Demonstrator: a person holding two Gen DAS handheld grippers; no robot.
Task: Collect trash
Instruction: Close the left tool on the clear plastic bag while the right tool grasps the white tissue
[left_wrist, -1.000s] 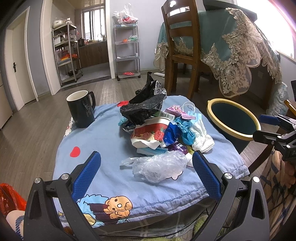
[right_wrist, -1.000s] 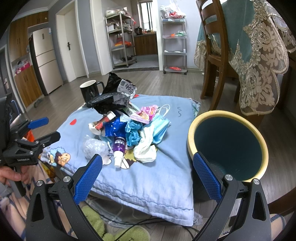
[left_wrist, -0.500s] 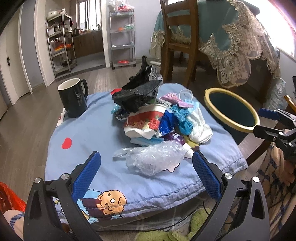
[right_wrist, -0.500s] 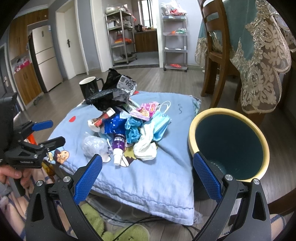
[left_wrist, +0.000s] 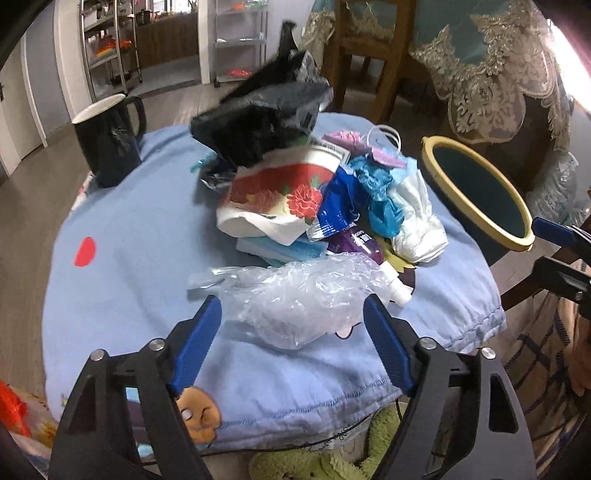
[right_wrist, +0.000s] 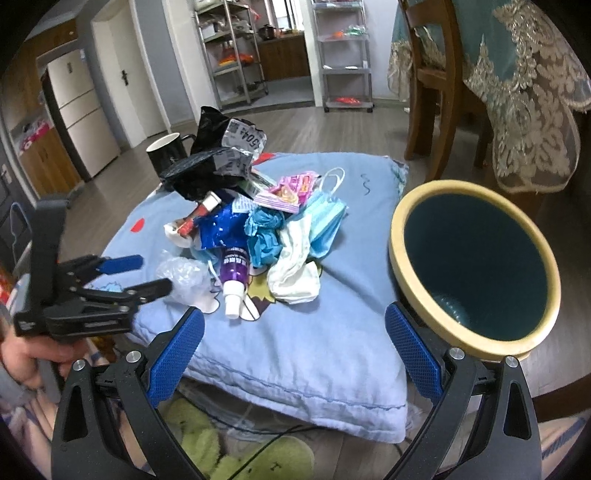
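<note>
- A room with a grey wood-plank floor (right_wrist: 295, 122) is being shown, with metal shelving racks (right_wrist: 343, 55) standing at the far wall and a wooden chair (right_wrist: 436, 85) tucked beside a lace-edged cloth (right_wrist: 524, 92).
- A low counter is being covered by a light blue cushion (right_wrist: 332, 332) printed with cartoon figures, and the trash is being carried on it in one heap at the middle.
- The heap is being topped by a crumpled black bag (left_wrist: 266, 110); below it a floral paper wrapper (left_wrist: 280, 192), a blue foil packet (left_wrist: 340, 206), blue face masks (right_wrist: 325, 221), a white crumpled cloth (left_wrist: 417, 221) and a purple tube (right_wrist: 234, 269) with a white cap are being piled together.
- A clear plastic bag (left_wrist: 303, 291) is being left at the near edge of the heap, just beside the purple tube.
- A black mug (left_wrist: 109, 144) is being kept upright on the cushion, apart from the heap.
- A teal bin (right_wrist: 476, 266) with a yellow rim is being kept just beside the cushion, its mouth tilted toward the right wrist camera.
- The left tool (left_wrist: 291, 332) is being held over the clear plastic bag, its jaws being drawn together with the bag lying between them; the blue pads are not seen pressing on it.
- The right tool (right_wrist: 295, 339) is being held spread wide over the near edge of the cushion, with nothing pinched.
- The left tool's handle is being gripped by a hand (right_wrist: 26, 354) at the edge of the right wrist view.
</note>
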